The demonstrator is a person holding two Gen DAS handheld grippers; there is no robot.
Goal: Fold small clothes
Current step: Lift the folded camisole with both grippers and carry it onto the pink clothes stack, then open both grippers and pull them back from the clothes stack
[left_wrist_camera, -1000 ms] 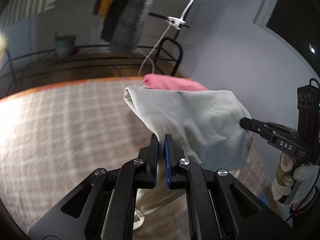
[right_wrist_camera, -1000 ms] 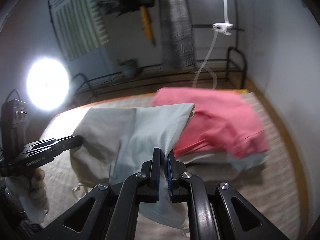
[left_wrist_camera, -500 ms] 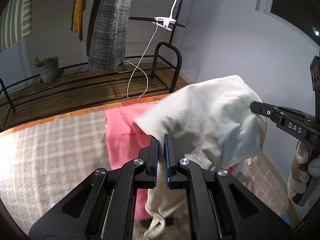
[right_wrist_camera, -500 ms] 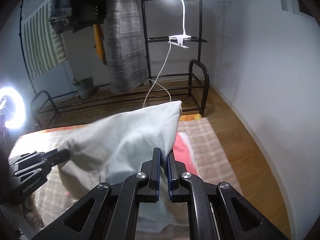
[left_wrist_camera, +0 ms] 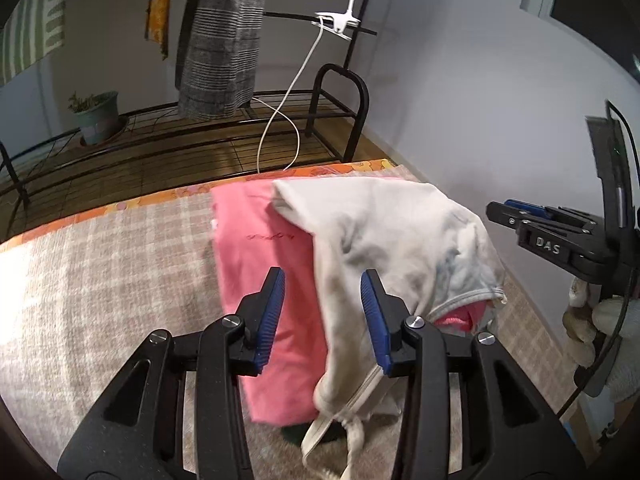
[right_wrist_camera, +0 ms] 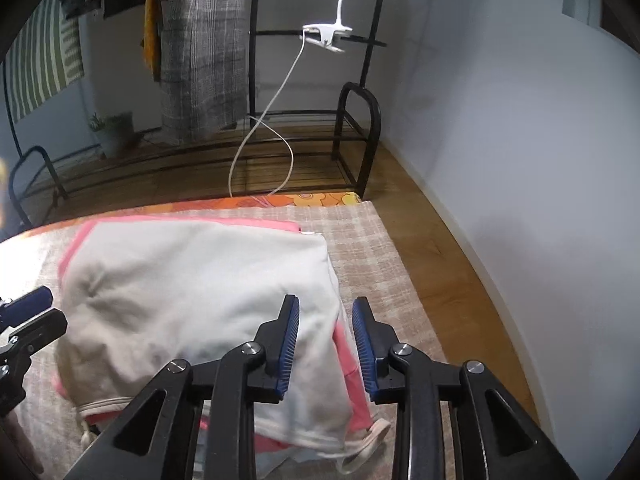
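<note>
A white garment (left_wrist_camera: 384, 240) lies loosely on top of a folded pink garment (left_wrist_camera: 260, 264) at the far right of the checked cloth surface (left_wrist_camera: 100, 280). My left gripper (left_wrist_camera: 323, 312) is open above the near edge of the white garment, holding nothing. My right gripper (right_wrist_camera: 326, 334) is open above the right edge of the white garment (right_wrist_camera: 200, 280), with the pink garment (right_wrist_camera: 352, 364) showing under it. The right gripper also shows in the left wrist view (left_wrist_camera: 516, 216) at the right. The left gripper's fingertips (right_wrist_camera: 28, 312) show at the left of the right wrist view.
A black metal rack (right_wrist_camera: 352, 136) with a white cable and clip lamp (right_wrist_camera: 326, 36) stands beyond the surface. Hanging clothes (left_wrist_camera: 224, 40) and a potted plant (left_wrist_camera: 96, 116) are behind. A white wall (right_wrist_camera: 520, 160) and wooden floor lie to the right.
Both grippers have opened and let go of the white garment. It has dropped onto the pink garment.
</note>
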